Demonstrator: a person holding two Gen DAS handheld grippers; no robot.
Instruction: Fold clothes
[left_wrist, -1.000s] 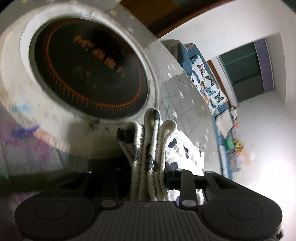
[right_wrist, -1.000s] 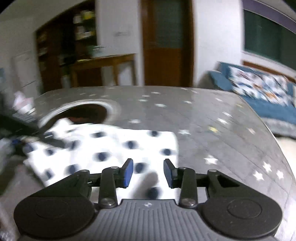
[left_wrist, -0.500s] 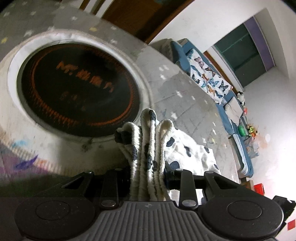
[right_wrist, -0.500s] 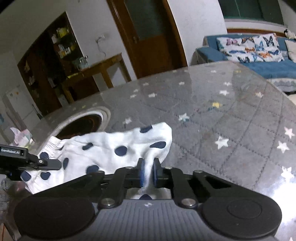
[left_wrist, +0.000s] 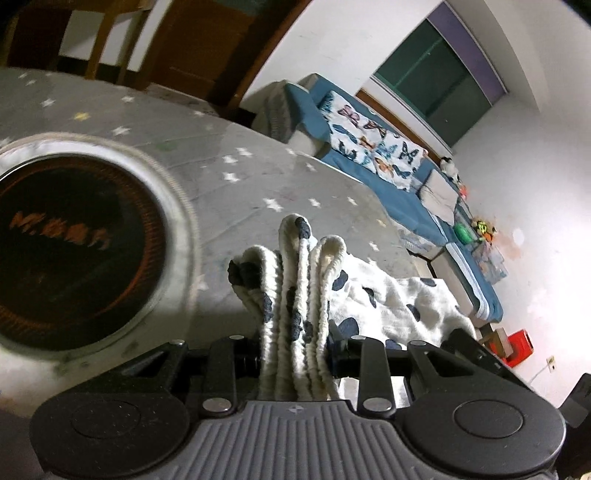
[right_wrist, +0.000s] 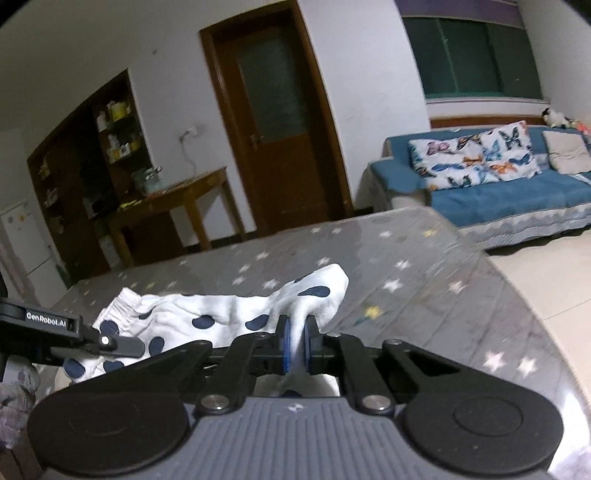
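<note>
One garment (right_wrist: 229, 314), two grippers (left_wrist: 295, 343) clamping it.

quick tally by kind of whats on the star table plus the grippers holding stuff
polka-dot garment: 1, held at both ends
round black cooktop set in the star-print table: 1
grippers: 2, the left gripper shut on the bunched ribbed waistband, the right gripper shut on a corner
total: 4
</note>
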